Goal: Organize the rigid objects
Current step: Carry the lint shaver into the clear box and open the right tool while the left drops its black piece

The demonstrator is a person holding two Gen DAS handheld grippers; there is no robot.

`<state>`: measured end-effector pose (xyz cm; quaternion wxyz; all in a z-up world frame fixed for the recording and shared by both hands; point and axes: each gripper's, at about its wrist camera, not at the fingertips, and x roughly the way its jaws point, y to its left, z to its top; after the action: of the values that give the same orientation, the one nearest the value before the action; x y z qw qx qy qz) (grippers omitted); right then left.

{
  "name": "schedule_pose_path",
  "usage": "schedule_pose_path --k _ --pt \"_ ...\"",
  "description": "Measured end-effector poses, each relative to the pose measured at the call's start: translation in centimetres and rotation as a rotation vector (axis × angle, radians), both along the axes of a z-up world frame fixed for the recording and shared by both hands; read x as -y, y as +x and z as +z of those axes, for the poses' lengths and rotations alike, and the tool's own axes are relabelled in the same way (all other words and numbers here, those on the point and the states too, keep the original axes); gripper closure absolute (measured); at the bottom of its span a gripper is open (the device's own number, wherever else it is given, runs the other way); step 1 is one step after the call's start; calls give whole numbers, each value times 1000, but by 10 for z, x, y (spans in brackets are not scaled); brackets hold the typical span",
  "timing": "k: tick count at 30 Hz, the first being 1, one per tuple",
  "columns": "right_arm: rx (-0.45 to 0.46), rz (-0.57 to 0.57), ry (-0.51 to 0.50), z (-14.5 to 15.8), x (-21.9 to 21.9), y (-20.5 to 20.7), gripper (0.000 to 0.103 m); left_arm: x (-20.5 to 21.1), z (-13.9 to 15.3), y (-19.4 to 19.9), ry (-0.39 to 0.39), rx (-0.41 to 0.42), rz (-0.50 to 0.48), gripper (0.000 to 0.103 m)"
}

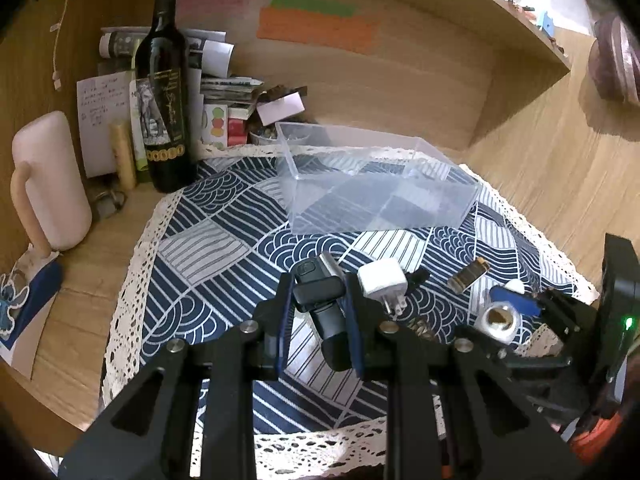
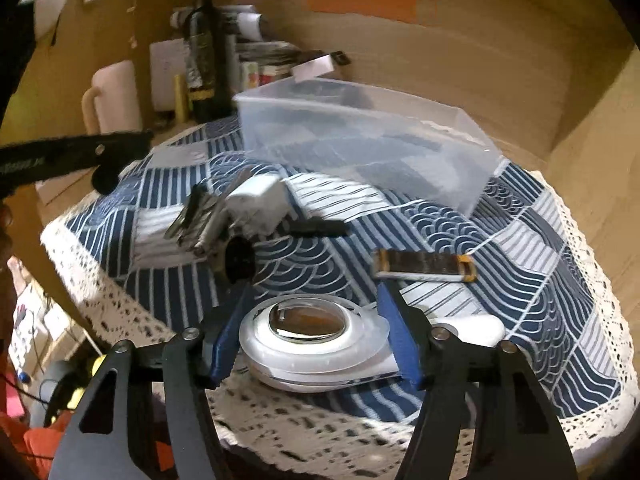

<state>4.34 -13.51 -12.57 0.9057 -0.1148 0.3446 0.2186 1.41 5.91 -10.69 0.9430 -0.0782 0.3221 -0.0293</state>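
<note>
My left gripper (image 1: 318,312) is clamped on a black handheld camera (image 1: 324,304), held just above the patterned cloth (image 1: 224,240). My right gripper (image 2: 316,336) has its blue fingers (image 2: 400,332) pressed against a round white lens case (image 2: 312,344). Beyond lie a white plug adapter (image 1: 382,278) and a dark flat bar (image 2: 424,266). Farthest, the clear plastic bin (image 1: 372,184) sits on the cloth.

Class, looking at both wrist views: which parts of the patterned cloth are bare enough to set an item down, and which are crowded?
Bare: cloth between wine bottle and clear bin; the bin looks empty. Crowded: the strip before the bin with white plug, battery and tape roll.
</note>
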Motion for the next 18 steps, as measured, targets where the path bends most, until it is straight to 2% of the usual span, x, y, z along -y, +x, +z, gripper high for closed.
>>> schedule_pose_path --k 9,18 --pt "121 -103 45 44 24 20 43 7 20 19 12 42 -36 80" --pt "215 -111 89 87 26 66 43 8 46 67 20 64 -56 80"
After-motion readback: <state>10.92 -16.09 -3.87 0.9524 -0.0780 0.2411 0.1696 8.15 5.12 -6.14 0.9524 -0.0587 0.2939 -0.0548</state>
